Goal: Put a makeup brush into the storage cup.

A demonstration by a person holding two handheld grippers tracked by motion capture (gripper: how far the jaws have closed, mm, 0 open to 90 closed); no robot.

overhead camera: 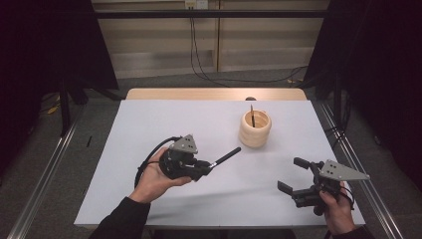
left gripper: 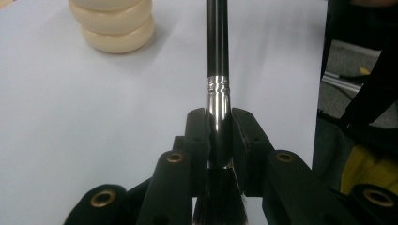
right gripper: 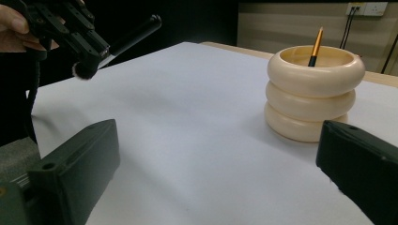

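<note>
My left gripper (overhead camera: 205, 169) is shut on a black makeup brush (overhead camera: 226, 157), held a little above the table at centre left. Its handle points up and right toward a cream ribbed cup (overhead camera: 255, 128). In the left gripper view the jaws (left gripper: 218, 124) clamp the brush's silver ferrule (left gripper: 218, 96), with the dark bristles (left gripper: 220, 204) behind them and the cup (left gripper: 115, 23) ahead on the left. A thin orange-handled brush (right gripper: 317, 43) stands inside the cup (right gripper: 312, 91). My right gripper (overhead camera: 292, 174) rests near the front right, open wide and with nothing between its jaws (right gripper: 216, 173).
The white table top (overhead camera: 164, 124) ends in a wooden strip at the far edge. Metal rails run along the floor on both sides, and cables hang from the back wall. The left gripper (right gripper: 87, 47) with its brush appears at the top left of the right gripper view.
</note>
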